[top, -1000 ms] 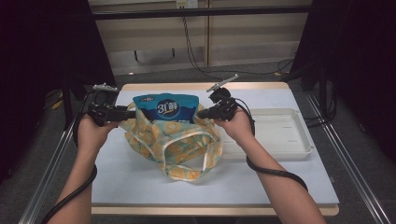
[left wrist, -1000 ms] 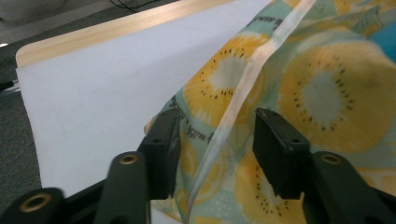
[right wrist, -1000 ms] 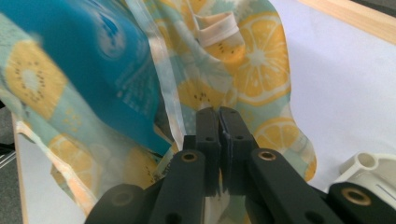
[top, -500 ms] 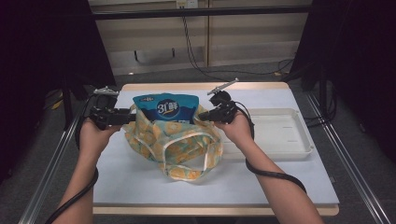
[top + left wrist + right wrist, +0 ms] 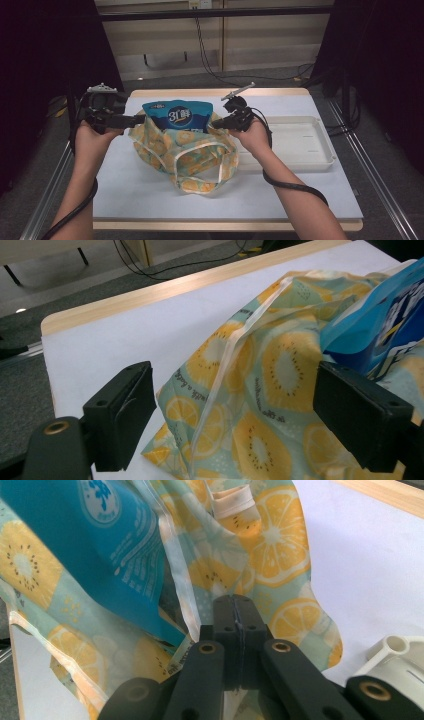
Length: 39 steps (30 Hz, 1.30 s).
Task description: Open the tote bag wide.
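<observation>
A cloth tote bag (image 5: 200,155) printed with lemon slices lies on the white table (image 5: 150,195), and a blue snack pouch (image 5: 177,116) stands in its mouth. My left gripper (image 5: 137,119) is at the bag's left rim. In the left gripper view its jaws have just been opening and stand wide, the gripper (image 5: 235,390) straddling the bag's fabric (image 5: 280,370) without pressing it, the pouch (image 5: 385,320) to the right. My right gripper (image 5: 216,122) is shut on the bag's right rim. In the right gripper view the gripper (image 5: 235,602) pinches the fabric edge below the pouch (image 5: 115,540).
A shallow white plastic tray (image 5: 325,150) sits on the table to the right of the bag, its corner (image 5: 395,650) close beside my right gripper. The table's wooden far edge (image 5: 150,292) runs behind the bag. Dark floor and cables lie beyond.
The left gripper's jaws have spread apart and let go of the bag's left rim, and that hand has risen slightly. The right gripper and the bag's right side have stayed put.
</observation>
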Available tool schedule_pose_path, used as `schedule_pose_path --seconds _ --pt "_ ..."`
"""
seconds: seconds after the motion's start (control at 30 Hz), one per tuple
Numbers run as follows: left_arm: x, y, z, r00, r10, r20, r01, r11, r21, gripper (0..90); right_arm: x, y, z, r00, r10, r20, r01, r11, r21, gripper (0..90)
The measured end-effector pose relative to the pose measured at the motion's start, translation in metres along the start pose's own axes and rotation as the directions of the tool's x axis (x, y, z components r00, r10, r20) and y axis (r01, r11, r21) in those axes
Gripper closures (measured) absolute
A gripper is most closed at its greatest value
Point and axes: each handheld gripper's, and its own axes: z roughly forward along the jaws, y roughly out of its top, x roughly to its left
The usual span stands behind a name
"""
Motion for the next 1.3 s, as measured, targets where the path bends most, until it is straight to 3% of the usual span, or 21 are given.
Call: schedule_pose_path --seconds 0.03,0.1,0.17,0.37,0.47,0.6,0.73,0.87,1.3 --pt "-0.001 0.001 -0.001 0.9997 0.006 0.022 -0.006 1.0 0.0 16.3 0.0 0.0 0.0 1.0 0.001 0.0 -0.001 1.0 0.002 89.8" --pt "-0.004 0.002 -0.002 0.9998 0.01 0.019 -0.01 0.9999 -0.003 16.5 -0.001 0.0 0.0 1.0 0.003 0.0 -0.003 1.0 0.002 89.8" --pt "-0.007 0.003 -0.001 0.999 0.006 0.044 -0.006 0.9999 -0.015 16.3 -0.001 0.0 0.0 1.0 0.004 -0.001 -0.004 1.0 0.002 89.8" --pt "-0.016 0.003 0.008 0.9974 0.022 0.068 -0.023 0.9997 0.01 18.3 0.001 0.002 0.0 1.0 -0.002 0.003 0.002 1.0 0.012 89.8" --pt "-0.017 0.001 0.013 0.9967 0.036 0.073 -0.037 0.9991 0.019 26.7 0.001 0.002 0.001 1.0 0.004 0.002 -0.004 1.0 0.013 89.8" --pt "-0.017 -0.002 0.017 0.994 0.046 0.099 -0.051 0.9973 0.052 44.3 0.001 0.002 0.002 1.0 0.002 0.005 -0.002 1.0 0.016 89.8" --pt "-0.015 -0.006 0.02 0.9908 0.051 0.125 -0.061 0.9955 0.074 67.9 0.001 0.001 0.003 1.0 0.001 -0.001 -0.001 1.0 0.011 89.8" --pt "-0.014 -0.008 0.021 0.9905 0.053 0.127 -0.063 0.9952 0.076 80.3 0.0 0.0 0.005 1.0 0.002 0.004 -0.002 1.0 0.014 90.0" --pt "-0.004 -0.028 0.033 0.9942 0.002 0.108 -0.013 0.995 0.1 86.6 -0.005 -0.01 0.012 0.9997 0.025 0.001 -0.025 1.0 0.016 90.0"
